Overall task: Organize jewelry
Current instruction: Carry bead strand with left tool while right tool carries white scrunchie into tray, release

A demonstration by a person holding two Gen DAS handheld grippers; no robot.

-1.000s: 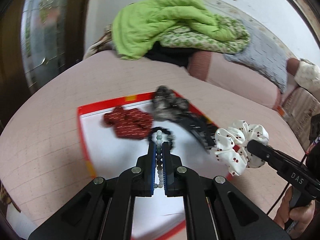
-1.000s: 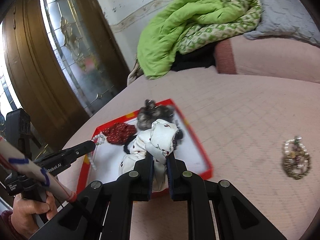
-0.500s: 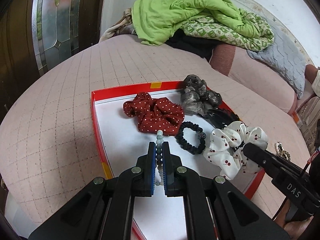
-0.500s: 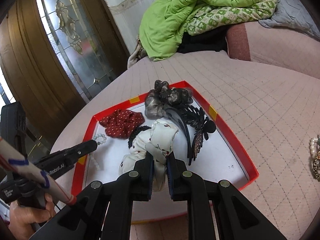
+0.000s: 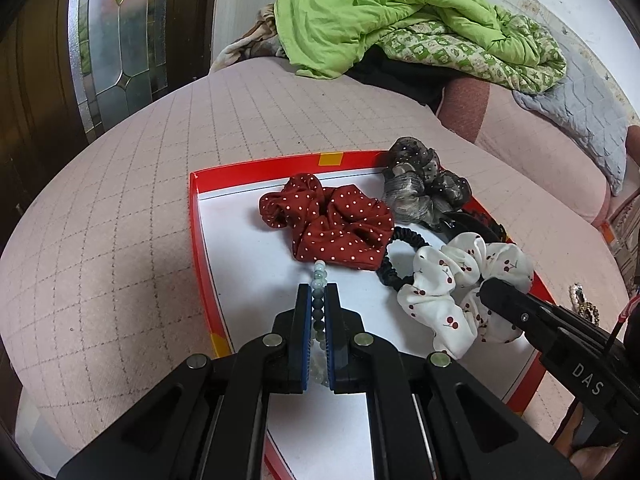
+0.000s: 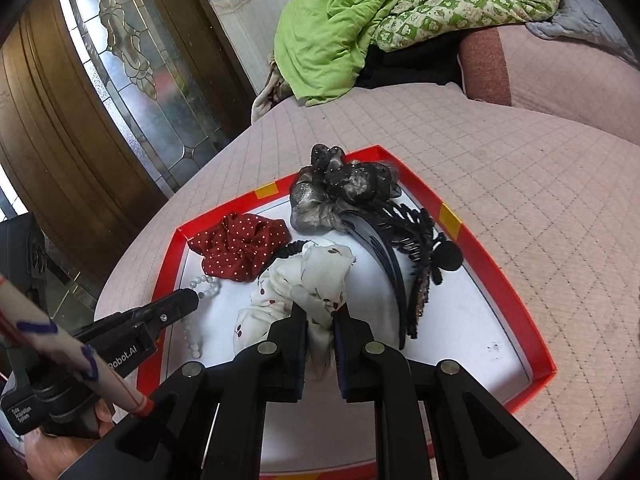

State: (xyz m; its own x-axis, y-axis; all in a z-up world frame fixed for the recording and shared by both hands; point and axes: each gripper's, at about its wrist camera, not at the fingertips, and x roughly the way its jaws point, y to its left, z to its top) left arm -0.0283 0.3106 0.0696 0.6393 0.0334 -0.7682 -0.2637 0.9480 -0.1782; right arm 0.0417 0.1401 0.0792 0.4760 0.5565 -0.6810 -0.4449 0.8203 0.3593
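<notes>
A red-rimmed white tray (image 5: 196,216) (image 6: 504,272) lies on the pink bed. My left gripper (image 5: 318,294) is shut on a pale green bead bracelet (image 5: 319,276), low over the tray's left part; the bracelet also shows in the right wrist view (image 6: 206,286). My right gripper (image 6: 320,312) is shut on a white cherry-print scrunchie (image 6: 308,280) (image 5: 460,280) that rests on the tray floor. In the tray lie a red dotted scrunchie (image 5: 332,224) (image 6: 240,244), a grey-black scrunchie (image 5: 420,188) (image 6: 340,188), a black hair tie (image 5: 394,256) and black hair clips (image 6: 404,248).
A gold bead piece (image 5: 582,304) lies on the bed right of the tray. A green quilt (image 5: 396,12) and a grey pillow (image 5: 580,108) are piled at the back. A glass-panelled wooden door (image 6: 120,64) stands to the left, beyond the bed's edge.
Both grippers moved lower and further over the tray. The white scrunchie came down from the tray's right edge onto its floor; the bracelet moved in beside the red scrunchie.
</notes>
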